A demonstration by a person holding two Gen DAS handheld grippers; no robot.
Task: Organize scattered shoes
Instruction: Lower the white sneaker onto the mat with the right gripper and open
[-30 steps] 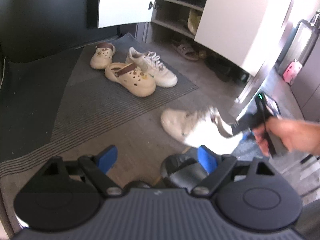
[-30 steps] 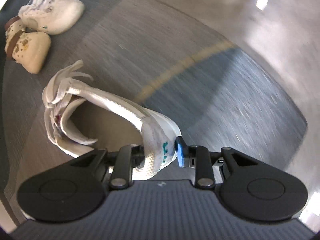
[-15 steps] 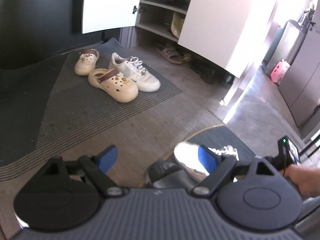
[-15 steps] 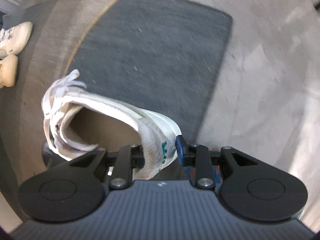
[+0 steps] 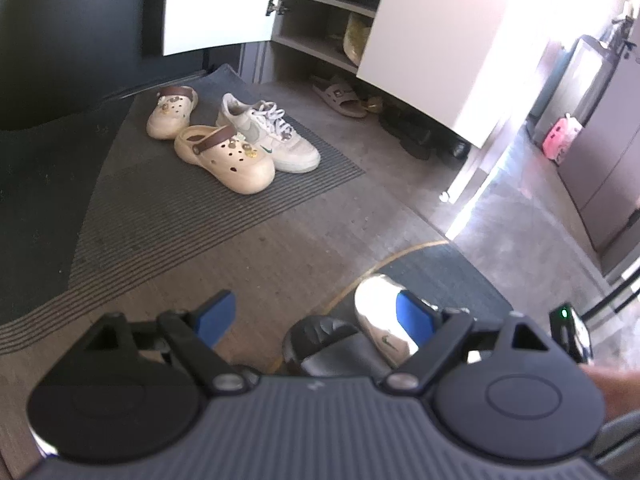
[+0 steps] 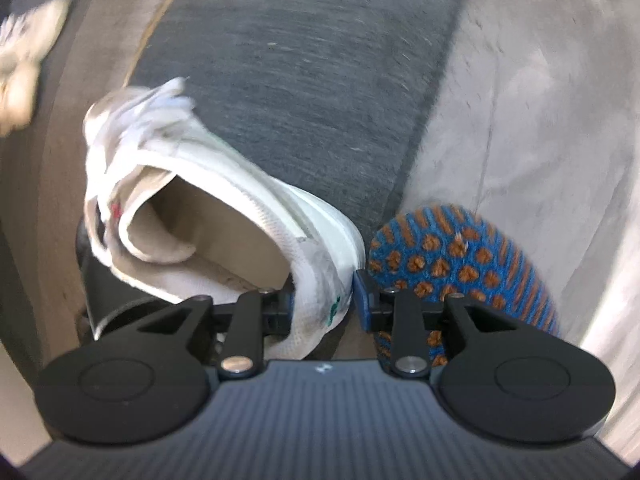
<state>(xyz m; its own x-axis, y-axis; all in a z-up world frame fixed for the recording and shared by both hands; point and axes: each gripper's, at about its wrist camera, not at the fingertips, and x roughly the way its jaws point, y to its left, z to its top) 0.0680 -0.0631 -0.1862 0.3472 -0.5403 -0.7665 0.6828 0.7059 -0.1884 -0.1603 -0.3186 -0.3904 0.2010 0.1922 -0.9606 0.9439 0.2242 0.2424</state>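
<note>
White lace-up sneaker with green heel mark (image 6: 224, 216): held off the floor, heel collar pinched between the blue-padded fingers of the right gripper (image 6: 322, 304), toe pointing away and to the left over a dark grey mat with a yellow border (image 6: 304, 64). In the left wrist view its sunlit toe (image 5: 380, 308) showed just behind the right-hand blue pad.

Left gripper (image 5: 312, 316): jaws stood wide apart, nothing between them, above the brown floor.

Matching white sneaker (image 5: 272, 136): on the striped grey rug (image 5: 168, 208), touching a beige clog with brown strap (image 5: 228, 158); a second beige clog (image 5: 170, 112) just behind.

Black slide sandal (image 5: 320, 340): low between the left gripper's pads, partly hidden.

Blue sock with orange grip dots (image 6: 452, 256): beside the held sneaker's heel.

Open white-doored shoe cabinet (image 5: 332, 12): beyond the rug; a tan slide sandal (image 5: 340, 94) lay on the floor below it.
</note>
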